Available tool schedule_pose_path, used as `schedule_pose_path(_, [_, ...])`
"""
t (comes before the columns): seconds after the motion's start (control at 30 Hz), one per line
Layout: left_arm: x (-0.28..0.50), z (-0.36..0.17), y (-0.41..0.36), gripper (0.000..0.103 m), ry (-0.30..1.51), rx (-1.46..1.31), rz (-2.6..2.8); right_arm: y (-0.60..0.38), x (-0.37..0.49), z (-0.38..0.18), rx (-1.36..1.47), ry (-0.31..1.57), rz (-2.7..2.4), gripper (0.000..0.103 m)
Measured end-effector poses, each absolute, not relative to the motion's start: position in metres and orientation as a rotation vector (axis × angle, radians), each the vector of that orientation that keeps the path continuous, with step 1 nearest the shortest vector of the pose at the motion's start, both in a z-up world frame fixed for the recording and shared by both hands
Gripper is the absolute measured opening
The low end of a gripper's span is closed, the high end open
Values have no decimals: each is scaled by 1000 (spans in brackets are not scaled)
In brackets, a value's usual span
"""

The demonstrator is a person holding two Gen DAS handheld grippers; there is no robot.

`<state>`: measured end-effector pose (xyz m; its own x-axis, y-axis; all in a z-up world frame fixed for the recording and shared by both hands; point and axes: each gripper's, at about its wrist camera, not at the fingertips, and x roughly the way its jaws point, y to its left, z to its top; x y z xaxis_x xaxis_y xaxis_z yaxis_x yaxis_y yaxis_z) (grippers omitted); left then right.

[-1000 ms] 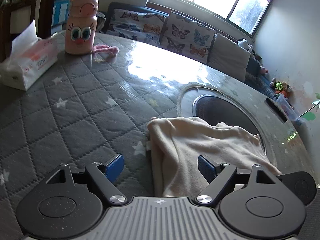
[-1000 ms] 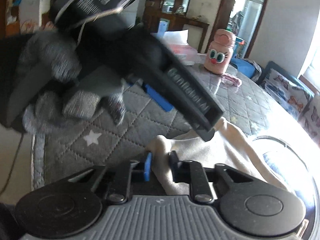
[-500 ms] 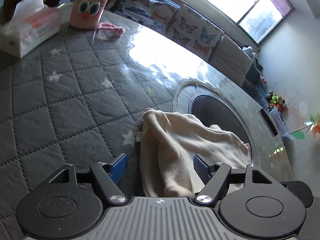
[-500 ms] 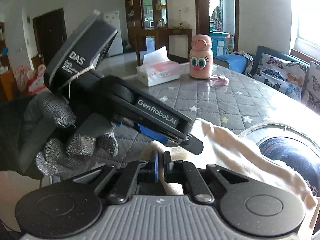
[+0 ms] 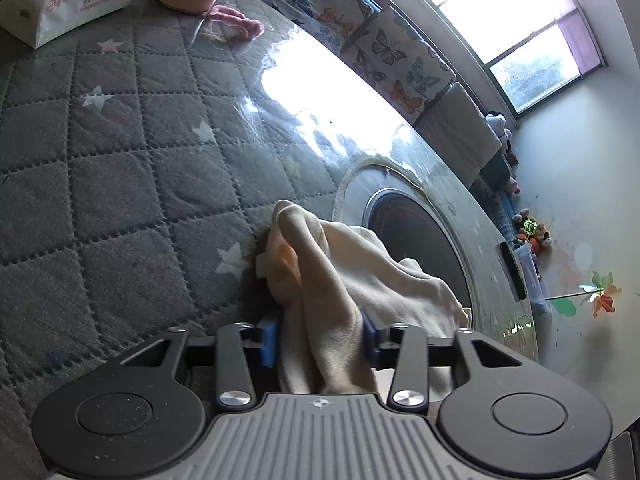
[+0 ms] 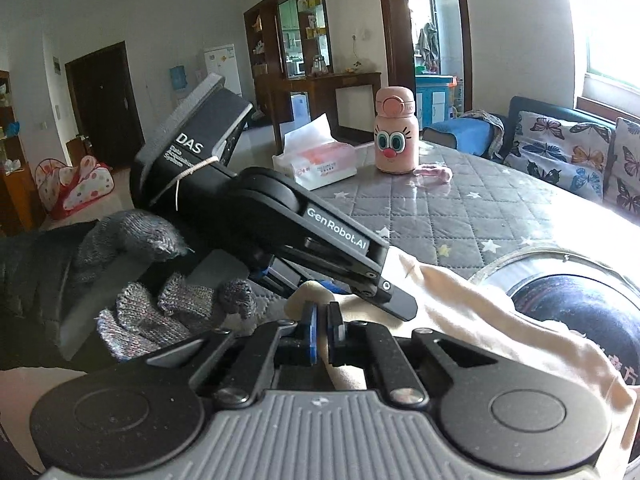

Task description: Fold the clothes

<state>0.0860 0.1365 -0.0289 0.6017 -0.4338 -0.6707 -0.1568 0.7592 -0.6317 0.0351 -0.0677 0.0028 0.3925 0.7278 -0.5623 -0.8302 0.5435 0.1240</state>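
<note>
1. I work over a round table (image 5: 120, 184) under a grey quilted cover with stars, with a dark round inset (image 5: 420, 240) toward its middle.
2. The cream garment (image 5: 352, 280) is bunched near that inset, partly lifted off the cover. I judge it light, soft and floppy, so it should sag wherever I am not pinching it; edges and corners look like the best places to take hold.
3. My left gripper (image 5: 318, 340) has its pads pressed into a thick fold of the garment, the jaws at a medium gap filled with cloth.
4. My right gripper (image 6: 322, 330) is closed narrow on a thin edge of the same garment, just under the left tool.
5. Well apart at the far rim sit a tissue pack (image 6: 320, 160), a pink bottle (image 6: 396, 136) with cartoon eyes and a small pink cord (image 6: 434, 172); I judge none blocks the fold, though my 2 tools crowd each other.
</note>
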Motion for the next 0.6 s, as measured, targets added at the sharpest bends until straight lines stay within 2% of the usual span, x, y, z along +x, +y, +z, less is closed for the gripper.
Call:
schedule_pose_path(0.1, [86,-33,138,22,931,-721,-173,-68,34,3,-189,611,1012,2])
schedule_pose_path(0.6, [83,-30,136,20,926,-679,-174,-147,74,-22,-125,730,697,8])
